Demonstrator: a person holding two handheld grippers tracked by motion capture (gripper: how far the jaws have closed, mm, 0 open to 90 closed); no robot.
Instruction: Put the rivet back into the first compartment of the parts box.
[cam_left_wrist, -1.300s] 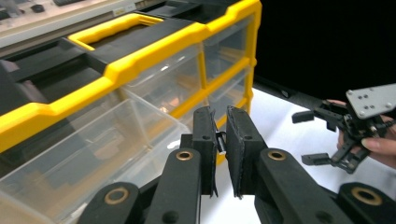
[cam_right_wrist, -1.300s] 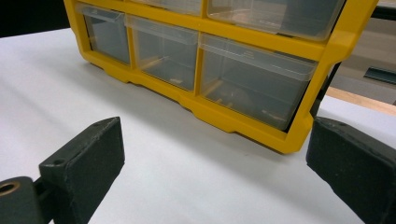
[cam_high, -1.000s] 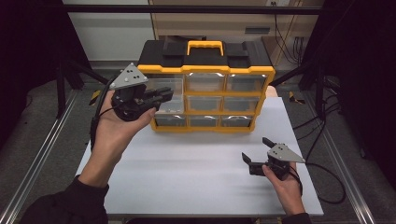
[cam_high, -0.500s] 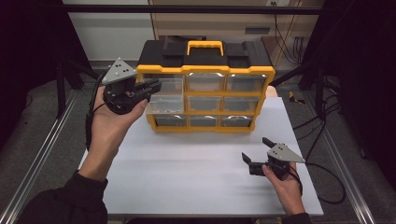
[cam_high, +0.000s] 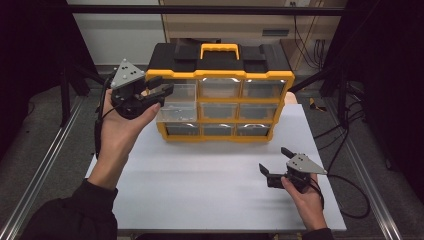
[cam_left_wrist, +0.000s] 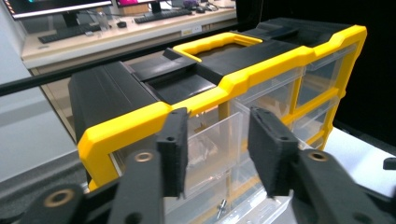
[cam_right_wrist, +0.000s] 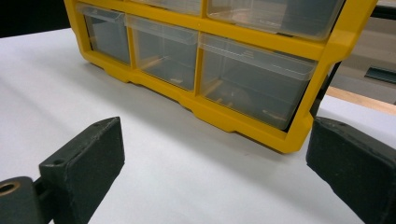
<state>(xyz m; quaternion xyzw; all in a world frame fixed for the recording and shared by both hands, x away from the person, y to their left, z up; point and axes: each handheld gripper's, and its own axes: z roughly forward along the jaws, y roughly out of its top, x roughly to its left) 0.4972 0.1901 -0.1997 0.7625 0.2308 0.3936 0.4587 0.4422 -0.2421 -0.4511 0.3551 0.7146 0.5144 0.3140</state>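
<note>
White table (cam_high: 210, 190), lit against a dark room: stock follows, nearest first.

Item: your right gripper (cam_high: 274, 172), resting on the near right of the table, jaws wide apart, nothing between them, aimed at the cabinet's bottom row.

Item: bare tabletop between you and the cabinet.

Item: yellow-and-black drawer cabinet (cam_high: 220, 92), standing mid-table, nine clear drawers in three rows, carry handle on top.

Item: top-left drawer (cam_high: 176, 102), pulled partly out of its bay; the rest sit flush. Small clear contents show inside it; I cannot tell what they are.

Item: your left gripper (cam_high: 161, 89), raised at that drawer's upper left corner. Its jaws have just been opening and now stand apart, with the drawer beyond them, not pinched.

Status: drawer opened and apparently let go; taking out or adding contents, and closing, appear left.
</note>
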